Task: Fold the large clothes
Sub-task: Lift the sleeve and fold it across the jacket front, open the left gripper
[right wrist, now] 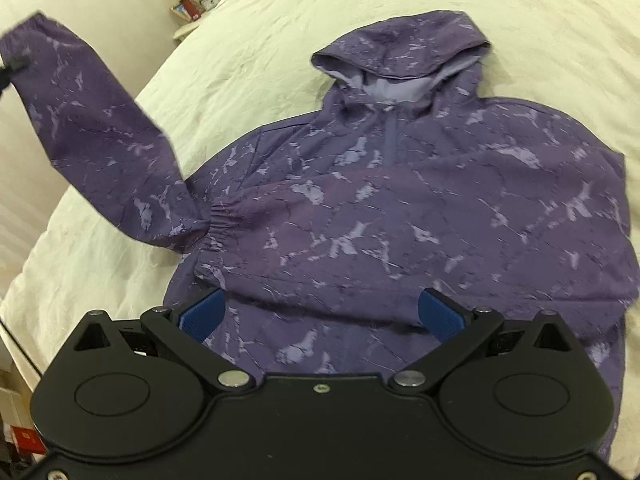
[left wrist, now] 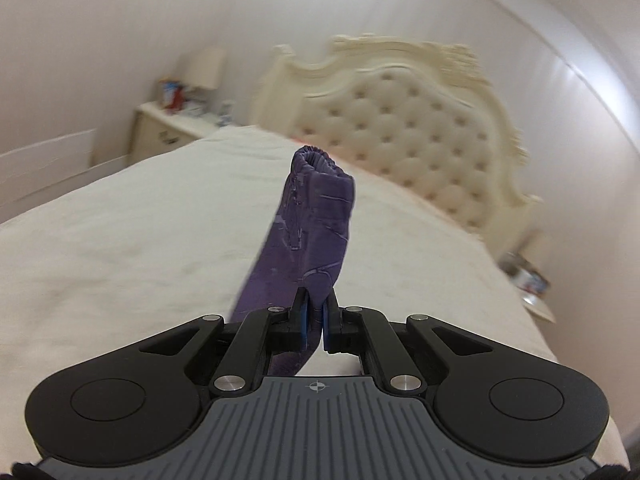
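Observation:
A purple marbled hooded jacket point(right wrist: 400, 208) lies front up on the cream bed point(right wrist: 248, 40), hood point(right wrist: 404, 60) toward the far side. Its right sleeve is folded across the chest, cuff point(right wrist: 218, 228) at the left side. My left gripper point(left wrist: 316, 308) is shut on the other sleeve point(left wrist: 308, 232) near its cuff and holds it up in the air; that raised sleeve point(right wrist: 92, 132) shows at the left of the right wrist view. My right gripper point(right wrist: 320, 312) is open and empty, hovering over the jacket's lower front.
A tufted cream headboard point(left wrist: 420, 112) stands at the bed's far end. A nightstand point(left wrist: 176, 124) with a lamp and small items is at its left. Another small table with tins point(left wrist: 528, 276) is at the right.

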Demonstrator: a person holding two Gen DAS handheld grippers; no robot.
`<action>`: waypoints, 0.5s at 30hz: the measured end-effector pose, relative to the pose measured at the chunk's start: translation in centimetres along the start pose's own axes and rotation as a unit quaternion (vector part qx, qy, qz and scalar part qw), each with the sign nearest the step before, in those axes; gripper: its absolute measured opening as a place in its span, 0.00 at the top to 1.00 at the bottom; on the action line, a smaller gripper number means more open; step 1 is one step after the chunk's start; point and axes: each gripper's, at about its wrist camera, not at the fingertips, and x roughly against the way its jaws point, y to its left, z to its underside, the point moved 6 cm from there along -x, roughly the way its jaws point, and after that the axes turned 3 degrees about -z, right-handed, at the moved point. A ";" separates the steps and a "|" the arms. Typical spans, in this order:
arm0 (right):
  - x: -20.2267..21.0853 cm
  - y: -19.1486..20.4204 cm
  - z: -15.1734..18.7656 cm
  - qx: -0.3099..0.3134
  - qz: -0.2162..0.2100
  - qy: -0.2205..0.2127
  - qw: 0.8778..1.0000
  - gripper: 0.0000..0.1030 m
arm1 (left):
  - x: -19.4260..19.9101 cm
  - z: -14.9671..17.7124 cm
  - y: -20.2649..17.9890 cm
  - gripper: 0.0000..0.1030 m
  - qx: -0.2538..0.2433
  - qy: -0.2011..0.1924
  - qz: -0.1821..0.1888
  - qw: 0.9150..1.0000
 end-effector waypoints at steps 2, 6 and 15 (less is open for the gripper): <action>0.5 -1.2 0.3 -0.009 -0.001 -0.001 1.000 0.01 | -0.2 1.4 -2.6 0.94 -0.016 0.004 0.018 1.000; 1.9 -3.5 1.0 -0.021 0.001 -0.007 1.000 0.01 | -0.9 5.3 -7.7 0.94 -0.042 0.020 0.056 0.997; 5.2 -7.8 2.1 -0.042 0.026 -0.019 0.999 0.01 | -5.9 15.5 -14.0 0.92 -0.056 0.111 0.102 0.987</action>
